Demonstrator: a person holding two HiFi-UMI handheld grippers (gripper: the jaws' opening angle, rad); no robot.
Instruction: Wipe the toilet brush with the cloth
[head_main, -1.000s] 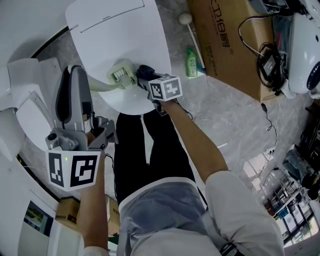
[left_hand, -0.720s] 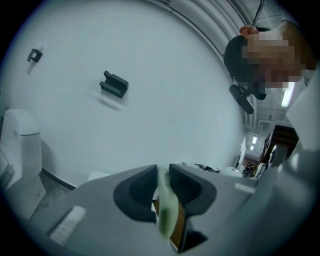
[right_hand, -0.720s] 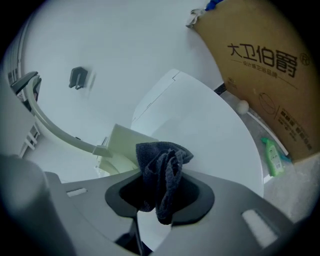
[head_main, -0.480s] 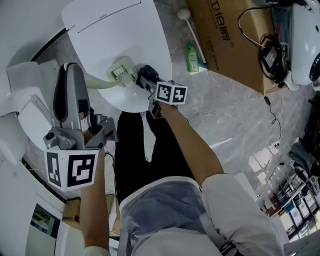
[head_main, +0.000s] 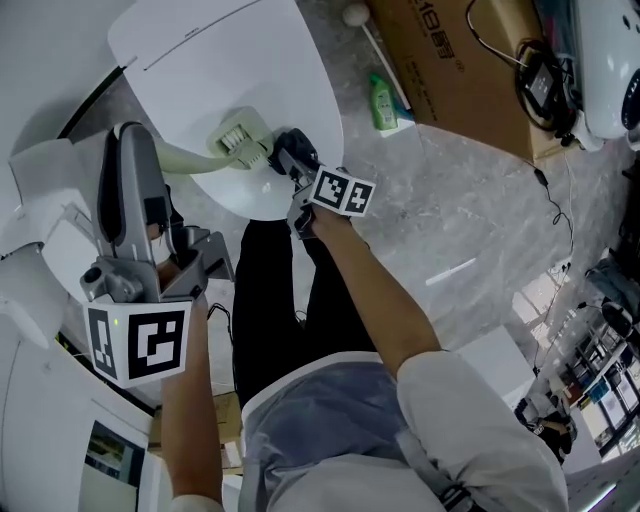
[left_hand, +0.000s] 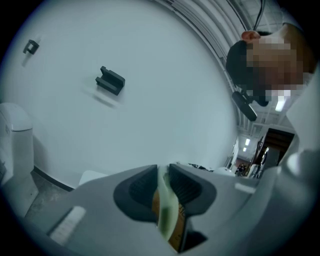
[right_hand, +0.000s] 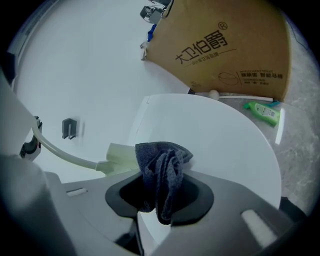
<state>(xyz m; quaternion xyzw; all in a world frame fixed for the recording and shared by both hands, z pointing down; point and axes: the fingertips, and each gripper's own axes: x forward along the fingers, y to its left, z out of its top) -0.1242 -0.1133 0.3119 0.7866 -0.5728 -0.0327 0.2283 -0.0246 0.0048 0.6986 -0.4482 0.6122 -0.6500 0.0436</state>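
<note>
Dark cloth (right_hand: 161, 170) clamped in the right gripper (right_hand: 159, 197), just beside the toilet brush (head_main: 238, 142) head over the toilet lid (head_main: 220, 60). Brush handle pinched by the left gripper (left_hand: 165, 192). Best pressed along the head, handle held steady.

Cardboard box (right_hand: 227, 60) reads "大卫伯爵" w/ ® mark.

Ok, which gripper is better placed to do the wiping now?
Right. The right gripper is shut on the cloth, beside the brush head; the left gripper is shut on the brush handle, steadying it.
</note>
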